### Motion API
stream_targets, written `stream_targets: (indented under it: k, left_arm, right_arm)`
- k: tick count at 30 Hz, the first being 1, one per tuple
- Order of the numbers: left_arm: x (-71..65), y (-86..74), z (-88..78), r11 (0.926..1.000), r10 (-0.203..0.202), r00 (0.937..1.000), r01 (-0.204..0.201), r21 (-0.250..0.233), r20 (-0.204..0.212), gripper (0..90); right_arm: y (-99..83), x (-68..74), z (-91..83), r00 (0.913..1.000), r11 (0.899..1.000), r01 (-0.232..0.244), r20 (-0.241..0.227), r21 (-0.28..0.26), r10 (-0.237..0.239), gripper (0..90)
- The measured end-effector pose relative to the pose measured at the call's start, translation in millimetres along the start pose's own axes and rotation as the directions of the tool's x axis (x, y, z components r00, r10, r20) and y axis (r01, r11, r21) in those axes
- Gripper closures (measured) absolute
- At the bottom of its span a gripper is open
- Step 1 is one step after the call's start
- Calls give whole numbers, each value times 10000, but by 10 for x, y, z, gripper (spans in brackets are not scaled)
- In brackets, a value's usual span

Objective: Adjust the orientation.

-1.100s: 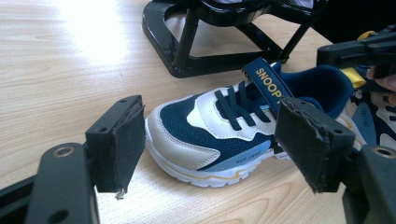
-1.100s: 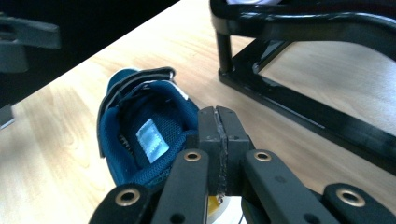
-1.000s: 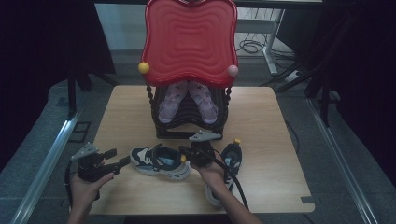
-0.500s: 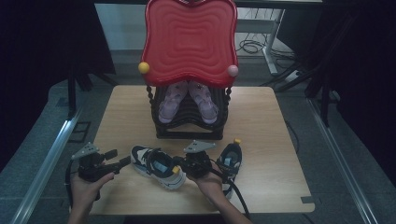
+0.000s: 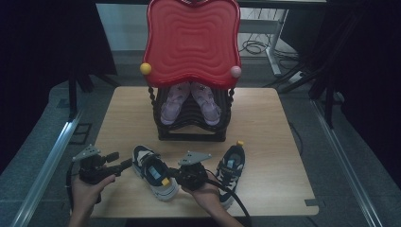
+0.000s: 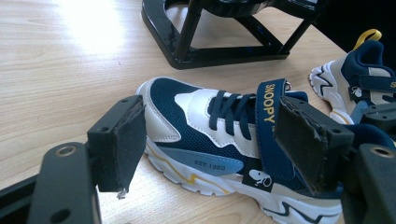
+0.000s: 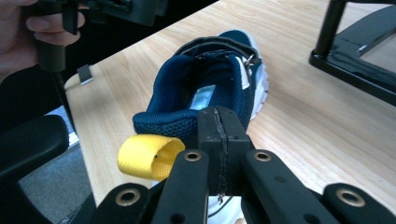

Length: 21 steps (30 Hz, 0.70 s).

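The right gripper (image 5: 176, 178), jaws pinching its heel collar, holds the navy-and-white strapped sneaker (image 5: 153, 171) near-left on the wooden table (image 5: 274, 142); left gripper (image 5: 124, 165) jaws spread. Racking it remains, likely.

The navy sneaker (image 6: 219, 140) has matt mesh cloth and smooth white panels. Lower frame, the table (image 5: 265, 123) is pale matt wood grain. The rack (image 6: 224, 42) is glossy black.
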<state>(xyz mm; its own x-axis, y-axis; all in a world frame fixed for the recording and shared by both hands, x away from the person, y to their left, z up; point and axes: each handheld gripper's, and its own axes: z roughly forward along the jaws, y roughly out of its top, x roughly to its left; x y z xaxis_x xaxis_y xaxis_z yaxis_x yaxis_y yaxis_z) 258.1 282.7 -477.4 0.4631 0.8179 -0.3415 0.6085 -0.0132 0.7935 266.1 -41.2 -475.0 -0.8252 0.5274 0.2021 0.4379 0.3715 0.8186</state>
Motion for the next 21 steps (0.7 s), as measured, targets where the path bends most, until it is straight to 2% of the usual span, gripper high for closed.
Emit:
stream_targets:
  k: [5, 8, 15, 21]
  left_arm:
    - [7, 0, -5, 10000, -31, 10000, 31, 28, 40, 258]
    - [11, 1, -12, 10000, -41, 10000, 41, 10, 43, 258]
    - [16, 0, -14, 10000, -57, 10000, 56, 43, 57, 259]
    - [21, 1, -20, 10000, -76, 10000, 76, 46, 64, 259]
  right_arm:
    - [-25, 46, 41, 9996, 10000, -27, -274, -64, 26, 896]
    - [-36, 59, 61, 9997, 9999, -24, -259, -138, 20, 896]
    - [-88, 2, 113, 9996, 9999, -39, 287, 123, 35, 896]
    - [-112, 15, 153, 9998, 9997, 30, 190, 235, -35, 896]
